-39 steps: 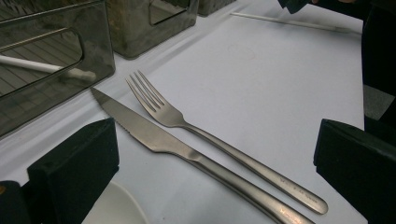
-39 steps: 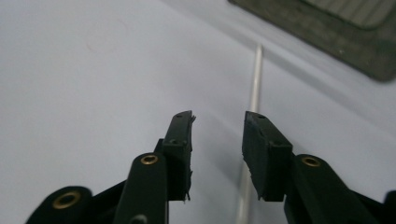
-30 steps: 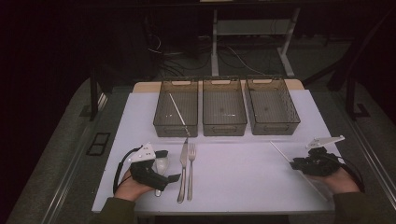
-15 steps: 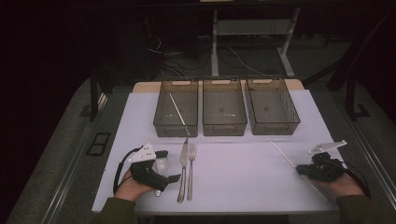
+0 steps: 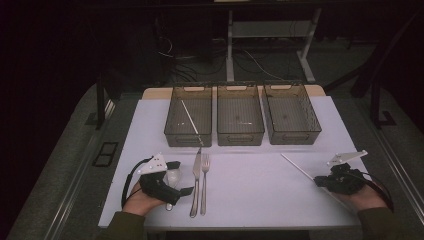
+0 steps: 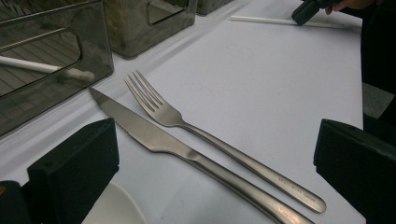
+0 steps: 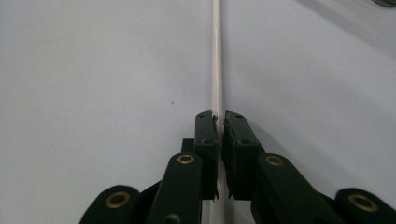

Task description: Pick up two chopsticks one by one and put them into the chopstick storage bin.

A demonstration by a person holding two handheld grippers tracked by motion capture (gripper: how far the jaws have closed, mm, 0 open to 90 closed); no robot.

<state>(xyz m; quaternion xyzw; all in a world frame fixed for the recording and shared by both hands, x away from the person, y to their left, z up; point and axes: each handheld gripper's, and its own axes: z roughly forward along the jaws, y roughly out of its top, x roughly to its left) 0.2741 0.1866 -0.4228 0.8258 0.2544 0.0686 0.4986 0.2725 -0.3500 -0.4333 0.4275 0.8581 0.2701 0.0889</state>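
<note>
White and skinny, that chopstick (image 7: 216, 70) is the thing to worry about: the right gripper (image 7: 219, 122) has its fingers pinched narrow on it right near one end, so nearly the whole length sticks out past them, low over the bench (image 5: 250, 190). My guess is a grip that far off-centre lets the stick pivot or droop, and if it's headed for the bins it could clip a rim or slip out altogether. There's a matching chopstick (image 5: 191, 122) lying diagonally in the leftmost bin (image 5: 173, 117), with the middle bin (image 5: 240, 135) and right bin (image 5: 292, 136) looking empty as far as I can tell. The left gripper (image 5: 176, 175) sits at the near left with its fingers spread wide, holding nothing, just beside a steel knife (image 6: 154, 139) and fork (image 6: 163, 112) lying side by side. Under it there's a pale rounded thing, maybe a spoon (image 5: 173, 176), hard to say. If that hand swings in carelessly it could knock the knife and fork out of line.
</note>
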